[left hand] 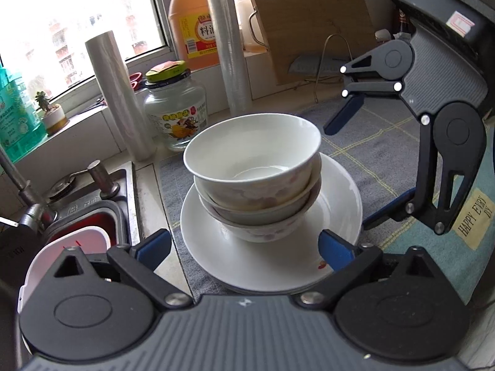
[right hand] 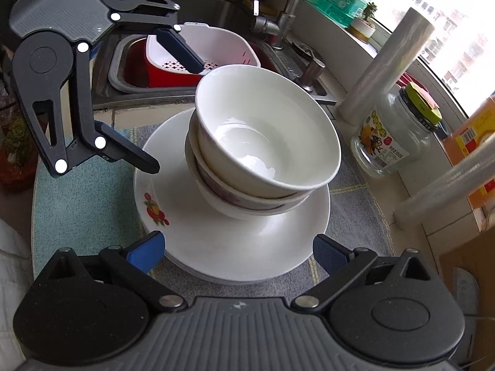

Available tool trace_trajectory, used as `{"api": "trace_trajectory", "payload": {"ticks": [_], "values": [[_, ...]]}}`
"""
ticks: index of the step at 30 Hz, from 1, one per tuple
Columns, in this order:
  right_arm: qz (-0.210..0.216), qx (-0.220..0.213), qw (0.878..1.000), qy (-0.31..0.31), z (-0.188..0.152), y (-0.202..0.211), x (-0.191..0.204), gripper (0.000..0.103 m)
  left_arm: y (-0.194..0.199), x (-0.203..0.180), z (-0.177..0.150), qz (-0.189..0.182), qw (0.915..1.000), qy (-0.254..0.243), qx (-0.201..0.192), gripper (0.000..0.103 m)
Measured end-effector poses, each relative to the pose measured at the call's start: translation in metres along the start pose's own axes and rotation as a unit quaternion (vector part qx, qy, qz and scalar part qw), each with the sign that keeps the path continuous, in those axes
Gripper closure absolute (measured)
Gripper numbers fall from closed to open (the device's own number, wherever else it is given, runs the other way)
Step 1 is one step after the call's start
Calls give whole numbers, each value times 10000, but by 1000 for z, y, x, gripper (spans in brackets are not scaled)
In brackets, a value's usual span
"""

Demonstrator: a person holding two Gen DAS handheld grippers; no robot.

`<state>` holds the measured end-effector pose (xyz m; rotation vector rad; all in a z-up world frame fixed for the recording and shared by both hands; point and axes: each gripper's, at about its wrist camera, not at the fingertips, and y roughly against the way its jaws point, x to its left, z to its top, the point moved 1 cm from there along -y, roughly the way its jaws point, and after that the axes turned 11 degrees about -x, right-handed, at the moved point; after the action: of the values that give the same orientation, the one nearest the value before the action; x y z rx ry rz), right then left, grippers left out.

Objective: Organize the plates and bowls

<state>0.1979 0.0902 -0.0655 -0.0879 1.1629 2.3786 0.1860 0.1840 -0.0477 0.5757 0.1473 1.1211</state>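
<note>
Both tongs, the left gripper [left hand: 244, 247] and right gripper [right hand: 238, 252], hang released and empty around the nested bowls [left hand: 252, 179] stacked on the plates [left hand: 272, 266], mid-mat [left hand: 386, 142] beside the sink [left hand: 120, 191], seemingly because stacking is finished.

— Where did the bowls [left hand: 252, 167] sit?

— Nested in a stack on the plates [left hand: 272, 247], which lay on a mat [left hand: 386, 151] on the bench [left hand: 145, 179].

— And round about?

— The sink [right hand: 130, 71] lay beside the mat, with a strainer basket [right hand: 229, 46] in it and the tap [right hand: 278, 24] behind. A jar [left hand: 176, 114] stood between two upright rolls [left hand: 117, 99], back toward the window sill [left hand: 86, 108]. A bottle [left hand: 191, 21] stood on the sill, and a cutting board [left hand: 309, 24] leaned behind the mat.

— The grippers?

— The left gripper [left hand: 244, 247] and the right gripper [right hand: 238, 253] hung on opposite sides of the stack, jaws wide, touching nothing.
</note>
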Motion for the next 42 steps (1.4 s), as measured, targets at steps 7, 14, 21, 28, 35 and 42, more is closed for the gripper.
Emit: {"api": "trace_trajectory", "payload": {"ticks": [7, 14, 21, 28, 35, 42], "values": [[-1301, -70, 9676, -2161, -36, 51, 8, 0, 45, -45, 6, 888, 9882, 1246, -14, 2], [-1906, -177, 9165, -3513, -55, 102, 31, 0, 88, -80, 23, 1834, 9641, 1921, 45, 2], [-2207, -507, 9050, -3602, -51, 143, 53, 0, 116, -98, 36, 2046, 9548, 2158, -27, 2], [-2255, -612, 9020, -3631, -50, 158, 63, 0, 131, -107, 38, 2164, 9503, 2239, -64, 2], [-2286, -638, 8983, -3697, -50, 160, 66, 0, 135, -111, 39, 2240, 9483, 2248, -40, 2], [-2338, -661, 8959, -3718, -51, 162, 65, 0, 135, -111, 42, 2242, 9488, 2223, -56, 2]]}}
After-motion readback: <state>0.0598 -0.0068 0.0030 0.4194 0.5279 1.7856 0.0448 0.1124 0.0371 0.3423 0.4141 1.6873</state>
